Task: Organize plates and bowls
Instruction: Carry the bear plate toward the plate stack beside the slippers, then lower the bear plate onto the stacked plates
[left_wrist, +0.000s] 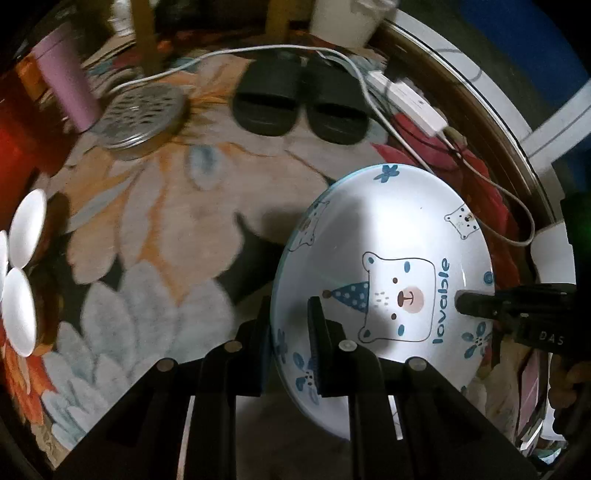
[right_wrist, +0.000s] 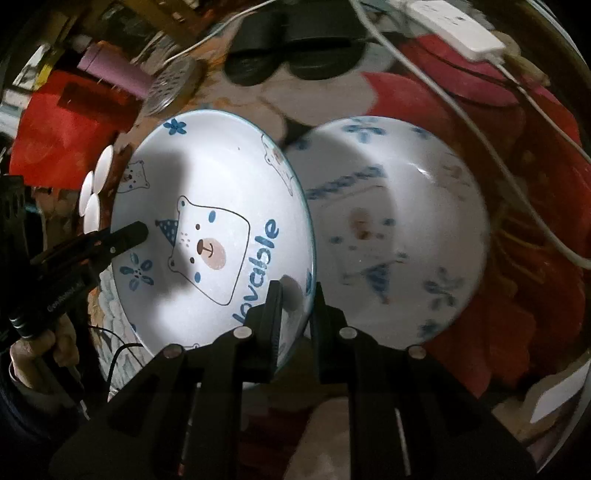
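A white bear plate (left_wrist: 391, 236) marked "lovable" is held tilted on edge above the flowered rug. My left gripper (left_wrist: 291, 314) is shut on its left rim. My right gripper (right_wrist: 297, 295) is shut on the opposite rim of the same plate (right_wrist: 207, 184). The right gripper's fingertip (left_wrist: 476, 301) shows at the plate's right edge in the left wrist view. The left gripper's fingertip (right_wrist: 133, 234) shows at the plate's left edge in the right wrist view. A second bear bowl (right_wrist: 399, 229) lies on the rug to the right of the plate, blurred.
Black slippers (left_wrist: 299, 99), a perforated metal lid (left_wrist: 144, 110), a pink cup (left_wrist: 66, 81), a white power strip (left_wrist: 410, 99) with cables, and small white dishes (left_wrist: 22, 273) at the left lie on the rug. A round table edge (left_wrist: 491, 122) curves at right.
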